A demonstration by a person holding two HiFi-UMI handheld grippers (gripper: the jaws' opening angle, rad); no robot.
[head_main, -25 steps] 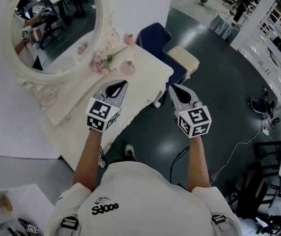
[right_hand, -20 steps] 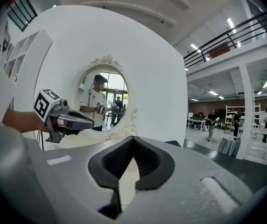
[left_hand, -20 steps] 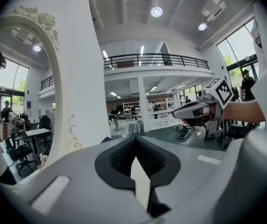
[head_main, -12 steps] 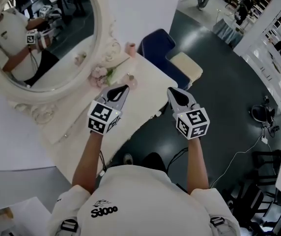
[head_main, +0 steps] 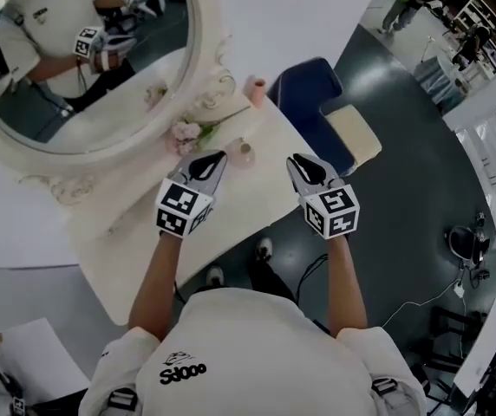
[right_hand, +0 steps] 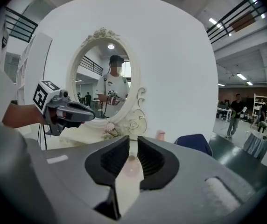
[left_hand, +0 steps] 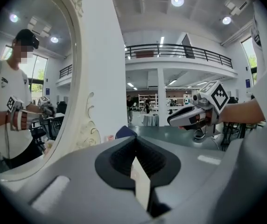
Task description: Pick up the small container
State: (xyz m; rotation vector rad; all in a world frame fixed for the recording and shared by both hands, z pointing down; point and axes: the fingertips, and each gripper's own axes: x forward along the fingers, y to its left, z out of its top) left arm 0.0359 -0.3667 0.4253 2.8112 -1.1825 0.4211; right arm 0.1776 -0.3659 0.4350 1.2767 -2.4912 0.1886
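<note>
Hovering above the near part of the cream-white vanity counter (head_main: 239, 199), nothing picked up yet. Holding the right hand-held gripper (head_main: 296, 161) with jaws parted by a narrow slit, just been opening, pinching nothing; sighting through that slit, in the right gripper view, onto the small round pale-pink container (head_main: 242, 152), well ahead of the tips and untouched. Carrying the left hand-held gripper (head_main: 218, 157) with jaws pressed together at the tips, empty, aimed toward the edge of the big oval mirror in its ornate white frame (head_main: 205, 68). Locating the container: standing on the counter just beside the bunch of pale pink flowers (head_main: 186, 132) at the mirror's foot, ahead of and between the two sets of tips in the head view, nearer the left one. Noting also a taller pink cup (head_main: 254, 89) at the counter's far corner, apart from the container, and a dark-blue chair with a cream seat cushion (head_main: 304, 89) past the counter. Judging progress: early approach only, reach roughly lined up, no contact, no grasp, no lift. Left to do, by this reading: spread the right jaws wider, given a slit seemingly too narrow for the container's body, push forward and down to bracket it between the jaws, close, raise it clear. Risking a knock into the flowers or a shove along the counter if going in this narrow.
</note>
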